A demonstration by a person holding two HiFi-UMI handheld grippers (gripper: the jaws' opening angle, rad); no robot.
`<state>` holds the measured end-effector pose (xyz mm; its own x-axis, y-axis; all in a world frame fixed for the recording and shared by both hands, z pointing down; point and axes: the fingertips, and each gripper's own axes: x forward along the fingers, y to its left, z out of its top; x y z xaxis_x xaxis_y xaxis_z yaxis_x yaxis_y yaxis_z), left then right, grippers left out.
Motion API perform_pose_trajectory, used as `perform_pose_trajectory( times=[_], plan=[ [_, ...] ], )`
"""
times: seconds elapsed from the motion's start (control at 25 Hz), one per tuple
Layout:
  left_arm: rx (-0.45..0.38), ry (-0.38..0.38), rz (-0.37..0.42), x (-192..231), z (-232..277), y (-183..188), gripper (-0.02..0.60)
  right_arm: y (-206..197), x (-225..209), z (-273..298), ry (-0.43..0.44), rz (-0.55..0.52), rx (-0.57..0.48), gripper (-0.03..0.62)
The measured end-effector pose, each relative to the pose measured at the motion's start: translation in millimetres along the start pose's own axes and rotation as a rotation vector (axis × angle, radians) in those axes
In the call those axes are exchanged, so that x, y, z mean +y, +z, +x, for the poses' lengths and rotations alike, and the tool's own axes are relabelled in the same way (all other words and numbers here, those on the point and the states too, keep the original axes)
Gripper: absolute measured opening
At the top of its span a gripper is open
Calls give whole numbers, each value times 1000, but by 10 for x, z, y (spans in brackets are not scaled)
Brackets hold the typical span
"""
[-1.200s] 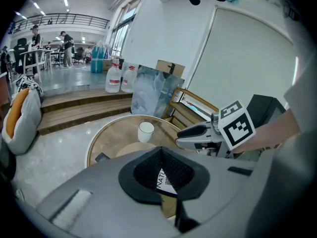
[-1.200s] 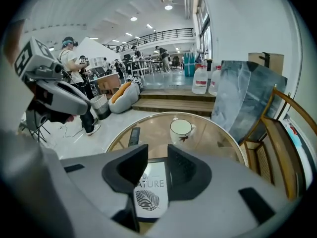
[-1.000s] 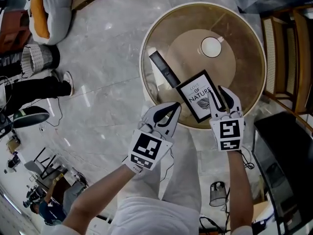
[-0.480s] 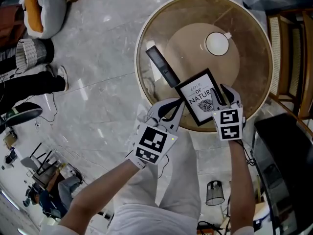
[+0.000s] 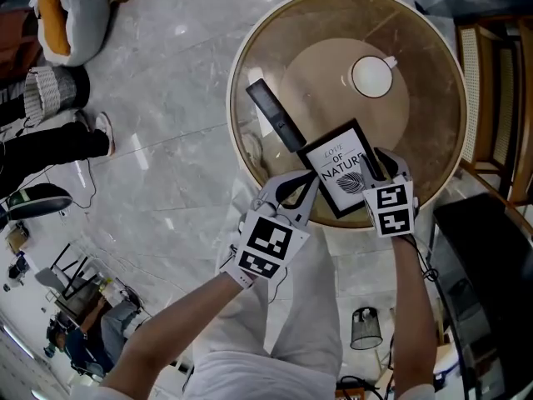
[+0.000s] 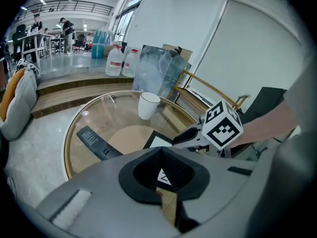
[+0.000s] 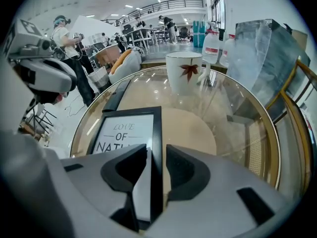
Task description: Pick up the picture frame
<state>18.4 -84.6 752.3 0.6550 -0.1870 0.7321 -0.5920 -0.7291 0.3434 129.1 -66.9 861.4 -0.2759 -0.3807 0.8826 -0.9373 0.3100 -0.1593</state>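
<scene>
The right gripper (image 7: 156, 155) straddles the frame's (image 5: 343, 169) right edge. Its jaws are opening, and a gap shows beside the right pad. The left gripper (image 5: 309, 177) is pressed together and empty, its tips just beside the frame's left edge. The frame sits at the lower rim of the round glass table (image 5: 237, 132), with a remote (image 5: 275, 115) at its upper left and a cup (image 5: 371, 75) above.

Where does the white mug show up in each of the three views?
Head view: mug, upper right, above the picture frame.
Left gripper view: mug, upper centre, behind the picture frame.
Right gripper view: mug, top centre, leaf print showing.
Shared landmark: the picture frame, nearer the person than the mug in every view.
</scene>
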Motion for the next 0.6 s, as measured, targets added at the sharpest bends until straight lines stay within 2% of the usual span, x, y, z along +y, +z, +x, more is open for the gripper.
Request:
perform_pose_trajectory(
  times=[0.16, 0.32, 0.44, 0.6],
  plan=[
    [13, -3, -8, -46, -15, -9, -4, -43, -6, 17, 43, 59, 26, 96],
    [4, -14, 0, -88, -34, 79, -4, -25, -43, 16, 53, 50, 36, 63],
    [-4, -13, 9, -101, -41, 137, -3, -34, -41, 9, 52, 26, 26, 58],
    [-8, -11, 20, -89, -70, 210, -4, -47, -38, -28, 36, 48, 33, 58]
  ],
)
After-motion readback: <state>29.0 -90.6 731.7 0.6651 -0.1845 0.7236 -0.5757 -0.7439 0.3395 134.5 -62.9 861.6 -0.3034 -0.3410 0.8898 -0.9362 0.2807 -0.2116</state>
